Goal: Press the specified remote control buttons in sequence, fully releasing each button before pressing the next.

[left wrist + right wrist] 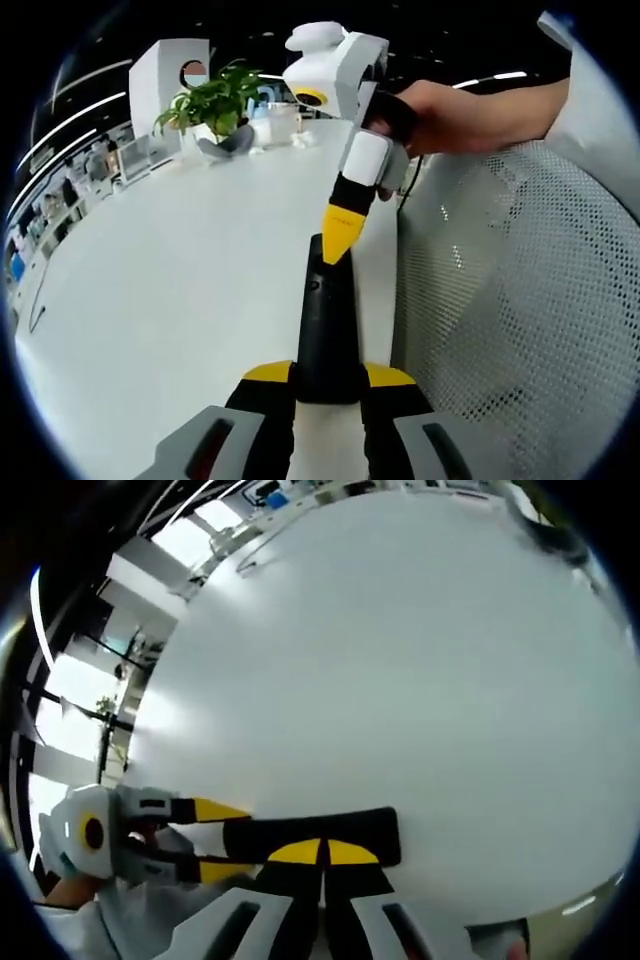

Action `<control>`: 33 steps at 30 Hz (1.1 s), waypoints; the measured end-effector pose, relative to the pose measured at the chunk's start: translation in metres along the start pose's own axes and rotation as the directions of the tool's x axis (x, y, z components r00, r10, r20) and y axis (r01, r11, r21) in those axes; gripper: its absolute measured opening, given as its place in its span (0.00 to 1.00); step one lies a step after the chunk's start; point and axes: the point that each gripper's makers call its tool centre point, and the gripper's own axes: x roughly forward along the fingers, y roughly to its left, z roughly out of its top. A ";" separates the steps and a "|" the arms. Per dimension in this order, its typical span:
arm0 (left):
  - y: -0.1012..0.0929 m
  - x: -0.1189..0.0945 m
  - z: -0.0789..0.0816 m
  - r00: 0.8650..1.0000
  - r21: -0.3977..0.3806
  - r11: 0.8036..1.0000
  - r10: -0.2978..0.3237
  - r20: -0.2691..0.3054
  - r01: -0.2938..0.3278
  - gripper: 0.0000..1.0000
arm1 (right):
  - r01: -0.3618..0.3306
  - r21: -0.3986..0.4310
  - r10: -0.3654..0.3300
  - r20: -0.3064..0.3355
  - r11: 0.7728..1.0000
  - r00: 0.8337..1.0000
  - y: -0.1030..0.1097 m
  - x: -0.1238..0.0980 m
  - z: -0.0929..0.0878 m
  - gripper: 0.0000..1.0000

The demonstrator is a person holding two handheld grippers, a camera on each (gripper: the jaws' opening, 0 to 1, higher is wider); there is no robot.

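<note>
A long black remote control point(325, 320) points away from me over the white table point(180, 290), with my left gripper point(328, 375) shut on its near end, yellow tips on either side. My right gripper point(340, 235), held by a hand, comes down from the upper right with its yellow tips closed together and resting on the remote's top face near the far end. In the right gripper view the remote point(365, 830) lies crosswise. My right gripper point(320, 852) is shut with its tips on it, and the left gripper point(228, 840) clamps its left end.
A potted green plant point(215, 105) and a white box-shaped device point(165, 70) stand at the table's far end. A white mesh chair back point(520, 300) rises close on the right of the table edge. Wide bare tabletop point(400, 660) spreads beyond the remote.
</note>
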 end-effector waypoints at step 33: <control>-0.004 0.002 0.002 1.000 0.005 1.000 -0.021 0.008 0.021 0.23 | -0.086 -0.021 0.087 0.023 0.996 0.996 0.020 0.012 0.003 0.00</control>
